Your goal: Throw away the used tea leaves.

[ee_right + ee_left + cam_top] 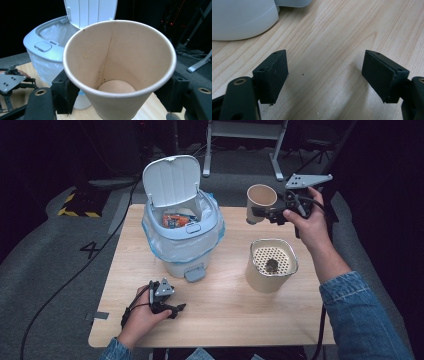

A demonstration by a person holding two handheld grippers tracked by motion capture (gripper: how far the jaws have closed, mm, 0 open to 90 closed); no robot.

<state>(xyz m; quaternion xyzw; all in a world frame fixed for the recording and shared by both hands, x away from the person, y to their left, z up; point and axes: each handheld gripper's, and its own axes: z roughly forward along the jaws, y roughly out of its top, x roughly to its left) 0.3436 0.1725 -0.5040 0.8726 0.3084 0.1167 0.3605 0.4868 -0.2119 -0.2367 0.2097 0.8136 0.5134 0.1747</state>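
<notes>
Up by the table's far right corner, the right hand-held gripper clamps the tan paper cup, lifted; the left hand-held gripper gapes wide, empty.

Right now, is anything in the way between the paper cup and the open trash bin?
Nothing visible is. The right tool holds the paper cup up off the table, to the right of the trash bin, whose lid stands open. The gap between them looks clear.
</notes>
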